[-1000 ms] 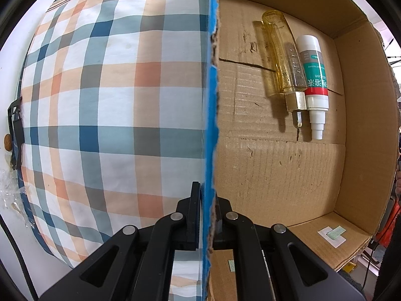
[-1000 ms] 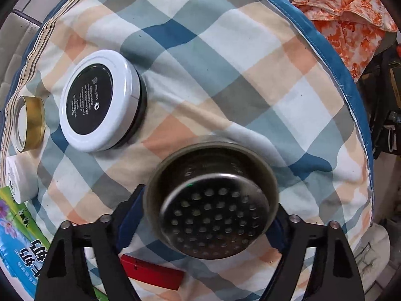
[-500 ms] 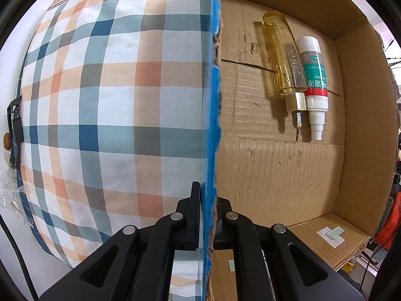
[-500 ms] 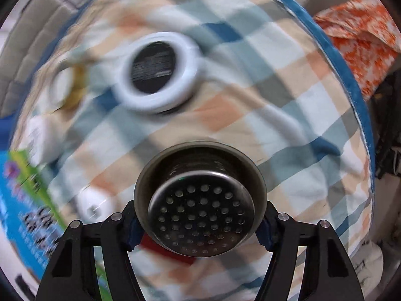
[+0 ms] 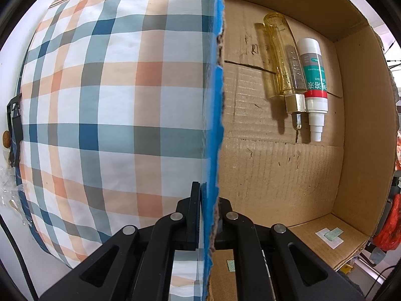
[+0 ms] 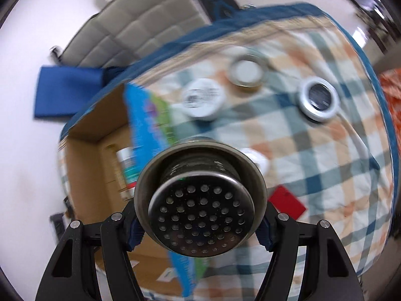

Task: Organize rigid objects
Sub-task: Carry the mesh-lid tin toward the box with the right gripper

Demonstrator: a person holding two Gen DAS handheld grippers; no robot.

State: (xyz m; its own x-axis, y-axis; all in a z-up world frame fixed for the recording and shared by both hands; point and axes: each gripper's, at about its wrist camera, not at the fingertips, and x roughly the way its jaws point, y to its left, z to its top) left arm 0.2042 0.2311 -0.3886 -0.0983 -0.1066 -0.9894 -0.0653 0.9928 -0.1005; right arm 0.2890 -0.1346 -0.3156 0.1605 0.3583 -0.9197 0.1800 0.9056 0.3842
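My right gripper [image 6: 200,225] is shut on a round perforated metal strainer [image 6: 200,213], held in the air above the plaid cloth [image 6: 325,175]. To its left lies the open cardboard box [image 6: 82,155]. My left gripper [image 5: 208,193] points straight down, shut on the box's blue-printed side wall [image 5: 213,100]. A yellow clear bottle [image 5: 283,57] and a white bottle with a red band [image 5: 313,75] lie side by side on the box floor [image 5: 275,175].
On the cloth lie a white round jar [image 6: 203,99], a gold-rimmed lid [image 6: 246,72], a white-rimmed black tin [image 6: 319,99], a small white cap [image 6: 258,159] and a red card [image 6: 287,203]. A grey cushioned seat [image 6: 140,25] and a blue cloth [image 6: 65,90] lie beyond.
The right gripper has risen and rolled with the strainer, swinging toward the box, which has come into its view. The left gripper keeps its hold on the box wall.
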